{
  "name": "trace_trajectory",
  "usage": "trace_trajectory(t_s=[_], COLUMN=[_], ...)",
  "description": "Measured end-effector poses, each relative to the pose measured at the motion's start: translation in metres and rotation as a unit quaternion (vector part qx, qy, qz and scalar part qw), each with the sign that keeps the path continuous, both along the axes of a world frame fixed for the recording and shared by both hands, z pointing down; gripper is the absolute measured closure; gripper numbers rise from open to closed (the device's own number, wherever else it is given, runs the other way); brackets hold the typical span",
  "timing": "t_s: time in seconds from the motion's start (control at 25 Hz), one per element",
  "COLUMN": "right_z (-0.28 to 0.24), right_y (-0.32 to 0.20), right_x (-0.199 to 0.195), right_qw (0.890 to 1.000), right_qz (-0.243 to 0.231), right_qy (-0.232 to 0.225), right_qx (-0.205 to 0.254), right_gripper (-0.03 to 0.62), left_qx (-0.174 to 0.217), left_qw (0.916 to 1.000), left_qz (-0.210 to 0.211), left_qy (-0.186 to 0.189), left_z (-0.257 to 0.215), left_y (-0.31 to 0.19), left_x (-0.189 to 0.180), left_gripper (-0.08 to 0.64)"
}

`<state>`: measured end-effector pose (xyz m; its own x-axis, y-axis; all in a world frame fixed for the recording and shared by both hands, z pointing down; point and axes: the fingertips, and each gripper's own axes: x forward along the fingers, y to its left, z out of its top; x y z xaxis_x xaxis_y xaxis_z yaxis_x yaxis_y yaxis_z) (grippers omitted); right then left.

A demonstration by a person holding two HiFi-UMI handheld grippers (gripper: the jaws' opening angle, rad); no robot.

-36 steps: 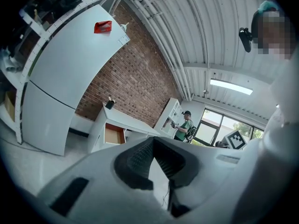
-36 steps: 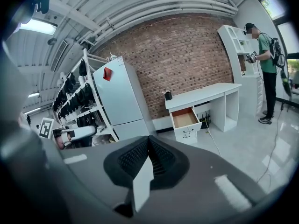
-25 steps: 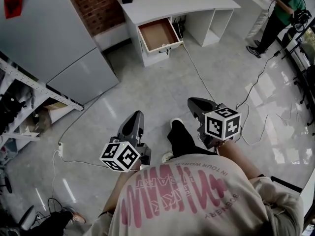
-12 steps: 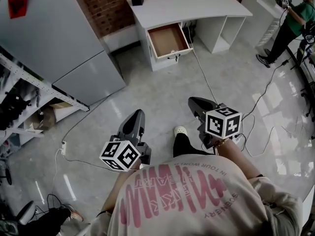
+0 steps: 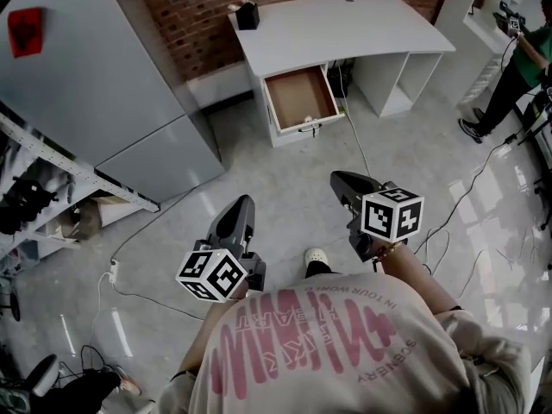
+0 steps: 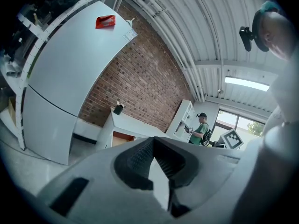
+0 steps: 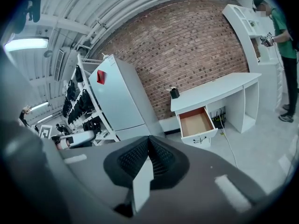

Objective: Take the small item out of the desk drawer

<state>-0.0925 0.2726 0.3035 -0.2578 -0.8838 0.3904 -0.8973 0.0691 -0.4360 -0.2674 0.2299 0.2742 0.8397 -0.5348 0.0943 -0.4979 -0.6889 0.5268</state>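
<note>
Fingers [image 6: 138, 161] of the left gripper [image 5: 243, 200] and right gripper [image 5: 336, 178] are pressed together, empty, as the open drawer [image 5: 299, 98] is judged well ahead.

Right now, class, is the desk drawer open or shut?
Open. The drawer stands pulled out from the white desk, and its brown inside shows from above in the head view.

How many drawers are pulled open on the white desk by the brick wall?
1. The drawer sticks out under the left end of the desk in the head view; any drawers beneath it would be hidden.
</note>
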Motion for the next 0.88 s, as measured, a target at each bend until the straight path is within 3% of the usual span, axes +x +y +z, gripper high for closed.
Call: trace_trajectory(t_s=[0.52, 0.88], right_z=[-0.002, 0.017], right_y=[-0.077, -0.094], right_x=[0.092, 0.13], right_qw=[1.0, 1.0], right_qz=[-0.013, -0.02], right_qy=[-0.009, -0.017], right_qx=[0.01, -0.008], right_gripper=[0.58, 0.58], left_qx=[0.01, -0.014], left_qw=[0.9998, 0.9996], left_qz=[-0.017, -0.023], left_qy=[0.006, 0.005], left_z=[-0.001, 0.019], left_y=[-0.068, -0.087], left_x=[0.086, 0.124], left_gripper=[0.554, 0.554])
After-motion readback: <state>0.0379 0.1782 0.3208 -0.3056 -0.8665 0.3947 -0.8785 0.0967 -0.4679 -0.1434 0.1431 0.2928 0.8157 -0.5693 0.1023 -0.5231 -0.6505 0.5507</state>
